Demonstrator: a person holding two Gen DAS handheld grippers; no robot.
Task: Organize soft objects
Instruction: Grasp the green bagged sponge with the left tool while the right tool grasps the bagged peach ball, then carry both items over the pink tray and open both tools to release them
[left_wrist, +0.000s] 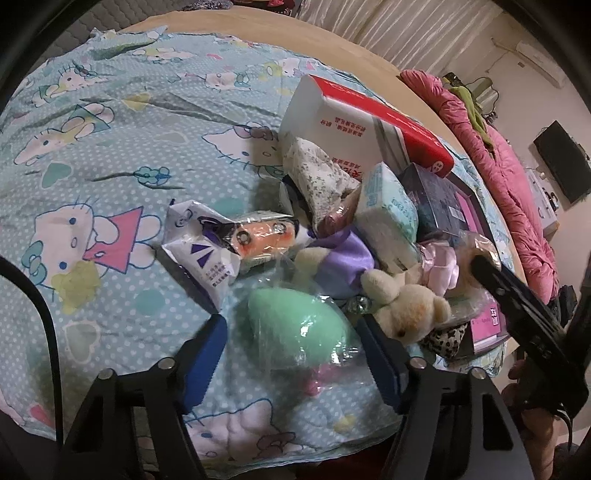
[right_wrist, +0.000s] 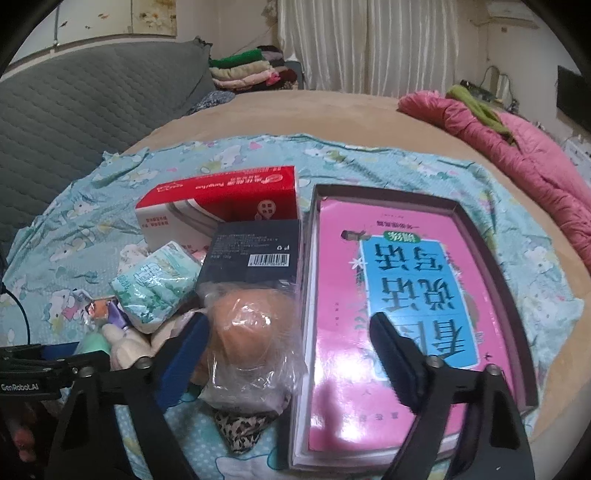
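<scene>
— What do we see between our right gripper (right_wrist: 291, 354) fingers?
— A bagged orange sponge (right_wrist: 245, 328) by the left pad, not pinched; our right finger is over the pink book (right_wrist: 391, 295) in its tray (right_wrist: 476, 229).
— And behind?
— A dark box (right_wrist: 255, 251), a red-and-white carton (right_wrist: 221, 203), a tissue pack (right_wrist: 155, 284).

A book (right_wrist: 388, 295) lies in a tray (right_wrist: 491, 258), right of the dark box (right_wrist: 255, 251); a tissue box (right_wrist: 221, 206) sits behind.

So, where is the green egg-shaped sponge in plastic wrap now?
In the left wrist view, the green sponge lies low in the centre on the cartoon sheet, between the left gripper's jaws, just left of the cream plush toy.
</scene>
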